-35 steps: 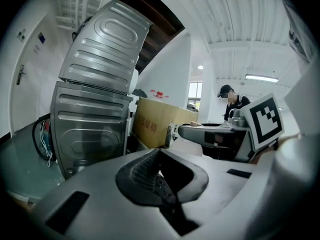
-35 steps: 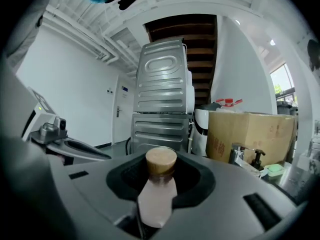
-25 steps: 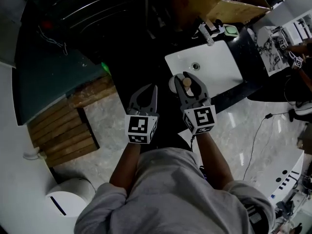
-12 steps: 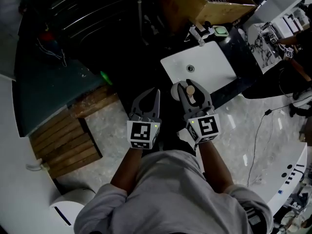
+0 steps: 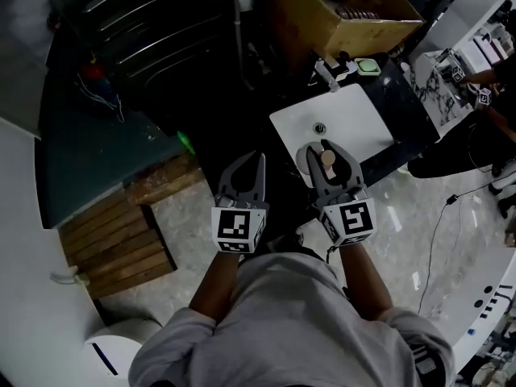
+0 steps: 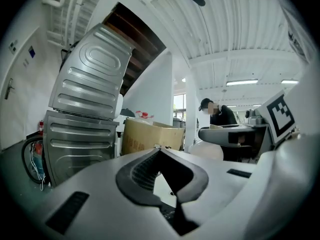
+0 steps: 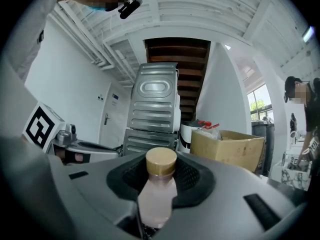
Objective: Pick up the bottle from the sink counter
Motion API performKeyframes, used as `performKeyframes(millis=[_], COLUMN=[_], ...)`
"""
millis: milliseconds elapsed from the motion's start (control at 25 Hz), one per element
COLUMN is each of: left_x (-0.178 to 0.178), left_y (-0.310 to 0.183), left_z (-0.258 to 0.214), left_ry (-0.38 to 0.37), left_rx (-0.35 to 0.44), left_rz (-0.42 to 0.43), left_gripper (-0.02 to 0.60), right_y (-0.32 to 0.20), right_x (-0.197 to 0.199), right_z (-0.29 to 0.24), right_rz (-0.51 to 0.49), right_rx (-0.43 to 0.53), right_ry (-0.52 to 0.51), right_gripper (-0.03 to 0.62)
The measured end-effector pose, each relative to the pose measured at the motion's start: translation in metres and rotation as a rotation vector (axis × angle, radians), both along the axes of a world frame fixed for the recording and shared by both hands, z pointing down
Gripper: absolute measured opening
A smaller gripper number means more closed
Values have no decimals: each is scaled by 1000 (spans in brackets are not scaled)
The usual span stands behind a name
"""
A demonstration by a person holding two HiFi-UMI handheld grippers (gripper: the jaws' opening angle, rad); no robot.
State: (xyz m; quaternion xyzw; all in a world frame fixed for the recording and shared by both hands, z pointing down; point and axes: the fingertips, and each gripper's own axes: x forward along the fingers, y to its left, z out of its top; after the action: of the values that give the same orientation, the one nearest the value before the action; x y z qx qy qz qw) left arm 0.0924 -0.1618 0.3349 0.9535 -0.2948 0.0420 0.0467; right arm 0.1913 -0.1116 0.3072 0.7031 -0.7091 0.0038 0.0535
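Note:
A small pale pink bottle with a tan cap (image 7: 158,191) stands upright between the jaws of my right gripper (image 7: 159,184), which is shut on it. In the head view the bottle's cap (image 5: 328,158) shows between the right gripper's fingers (image 5: 345,170), over the front edge of the white sink (image 5: 359,115) set in the dark counter (image 5: 403,95). My left gripper (image 5: 251,166) hangs to the left of it over the dark floor. Its jaws meet at the tips with nothing in them, as the left gripper view (image 6: 159,149) shows.
An open cardboard box (image 5: 347,14) stands behind the sink, with a faucet (image 5: 334,69) and a small green item (image 5: 368,66) at the sink's back edge. Wooden slats (image 5: 121,236) lie at the left. Stacked metal appliances (image 6: 82,124) rise ahead. A person (image 5: 484,75) works at the far right.
The right gripper keeps the bottle and has drifted slightly right, toward the sink's front edge. The head view has shifted. The left gripper stays shut beside it.

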Motion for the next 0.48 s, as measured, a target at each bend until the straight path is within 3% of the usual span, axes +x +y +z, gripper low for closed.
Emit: performKeyframes(millis=[480], left_x=[14], left_y=[14], left_z=[1], left_ry=[-14], left_rx=[1], left_rz=[32], left_gripper=[14], right_y=[-1], right_x=[-1], right_z=[5], right_rz=[-3], right_rx=[-8], right_ry=[-8], right_gripper=[126])
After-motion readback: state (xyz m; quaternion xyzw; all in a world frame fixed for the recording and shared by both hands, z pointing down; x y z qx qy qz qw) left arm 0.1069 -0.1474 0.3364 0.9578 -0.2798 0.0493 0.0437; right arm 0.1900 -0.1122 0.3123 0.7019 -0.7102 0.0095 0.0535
